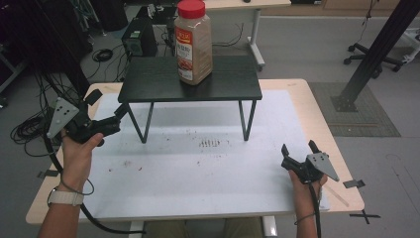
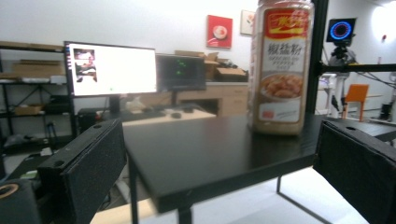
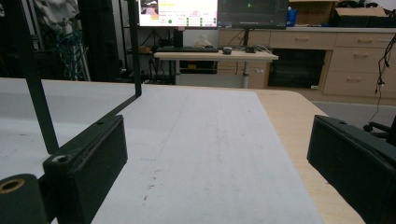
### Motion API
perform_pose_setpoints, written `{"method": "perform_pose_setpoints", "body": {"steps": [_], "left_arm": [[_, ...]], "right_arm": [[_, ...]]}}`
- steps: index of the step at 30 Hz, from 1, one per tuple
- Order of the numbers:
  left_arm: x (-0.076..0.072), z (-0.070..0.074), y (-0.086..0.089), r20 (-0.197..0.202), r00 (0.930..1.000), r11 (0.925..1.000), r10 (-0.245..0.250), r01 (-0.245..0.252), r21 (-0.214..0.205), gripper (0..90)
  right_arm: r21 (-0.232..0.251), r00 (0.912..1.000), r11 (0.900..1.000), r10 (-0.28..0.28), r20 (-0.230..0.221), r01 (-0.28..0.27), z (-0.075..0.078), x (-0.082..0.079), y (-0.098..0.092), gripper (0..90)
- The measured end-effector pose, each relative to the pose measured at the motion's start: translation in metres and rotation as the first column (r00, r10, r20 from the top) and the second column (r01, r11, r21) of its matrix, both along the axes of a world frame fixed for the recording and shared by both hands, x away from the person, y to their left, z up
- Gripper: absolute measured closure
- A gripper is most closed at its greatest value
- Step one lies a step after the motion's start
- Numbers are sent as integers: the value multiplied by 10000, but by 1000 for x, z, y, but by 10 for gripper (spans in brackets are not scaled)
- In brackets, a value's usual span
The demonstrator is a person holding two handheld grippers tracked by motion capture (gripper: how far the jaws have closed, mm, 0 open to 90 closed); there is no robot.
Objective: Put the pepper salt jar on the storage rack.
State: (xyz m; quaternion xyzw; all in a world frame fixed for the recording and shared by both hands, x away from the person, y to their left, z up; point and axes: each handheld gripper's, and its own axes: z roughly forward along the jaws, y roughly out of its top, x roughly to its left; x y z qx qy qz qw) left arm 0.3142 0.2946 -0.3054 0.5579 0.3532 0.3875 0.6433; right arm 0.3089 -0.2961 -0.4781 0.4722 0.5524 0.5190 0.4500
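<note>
Seasoning jar (image 1: 193, 42) upright on a small black stand (image 1: 190, 82), both grippers empty with jaws apart.

The left gripper (image 1: 110, 117) hangs at the stand's left front corner, its edge between the spread jaws and the jar ahead to their right. The right gripper (image 1: 299, 151) sits low near the tabletop's (image 1: 317, 119) right edge, bare white mat (image 3: 210, 154) ahead.

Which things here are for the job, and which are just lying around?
Probably for the job:
spice jar
black stand
left tongs, open
right tongs, open

Just around:
computer screen
crumbs
office chair
</note>
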Motion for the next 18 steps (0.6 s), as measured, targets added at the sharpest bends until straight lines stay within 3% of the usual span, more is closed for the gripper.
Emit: {"method": "perform_pose_setpoints", "body": {"steps": [5, 9, 18], "left_arm": [[-7, -17, 12, -108, 9994, 9995, 318, -319, -62, 31], [-11, -31, 20, -166, 9978, 9978, 649, -647, 147, 30], [-19, -61, 33, -287, 9930, 9934, 1147, -1147, 32, 31]], "right_arm": [[3, 10000, 10000, -35, -16, 35, 0, 0, 0, 49], [2, 10000, 10000, -74, -29, 74, 0, 0, 0, 49], [-19, 9999, 9999, -101, -36, 101, 0, 0, 0, 49]]}}
